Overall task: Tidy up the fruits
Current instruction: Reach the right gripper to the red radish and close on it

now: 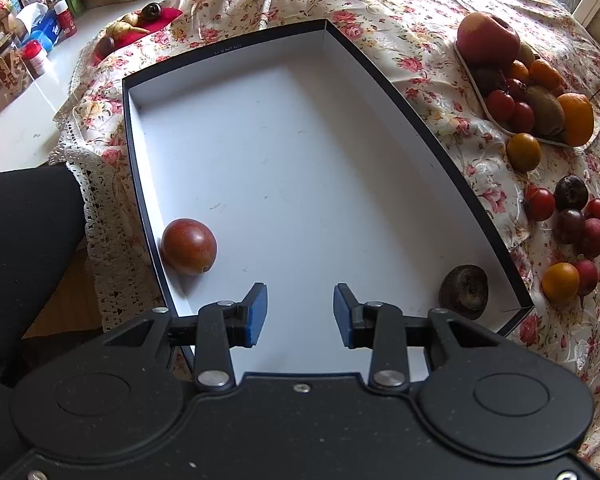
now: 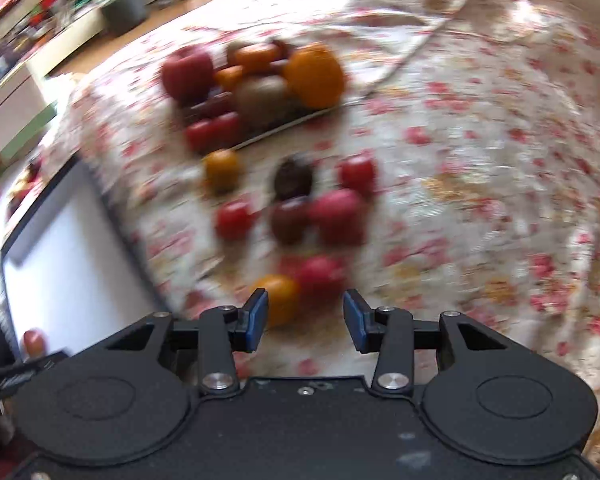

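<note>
A shallow white box with a dark rim (image 1: 400, 92) lies on the floral cloth; it also shows in the right wrist view (image 2: 60, 248). Inside it a reddish-brown fruit (image 1: 189, 246) sits by the left wall and a dark fruit (image 1: 464, 291) in the near right corner. My left gripper (image 1: 300, 314) is open and empty over the box's near end. My right gripper (image 2: 305, 318) is open and empty above loose fruits; an orange fruit (image 2: 278, 296) and a red fruit (image 2: 320, 276) lie just beyond its fingertips. The right wrist view is blurred.
A tray (image 1: 476, 84) piled with an apple (image 1: 487, 40), oranges, kiwis and tomatoes stands right of the box. Loose small fruits (image 1: 572, 216) lie on the cloth near it. Jars and bottles (image 1: 40, 8) crowd a white counter at the far left. A dark object (image 1: 24, 248) is at left.
</note>
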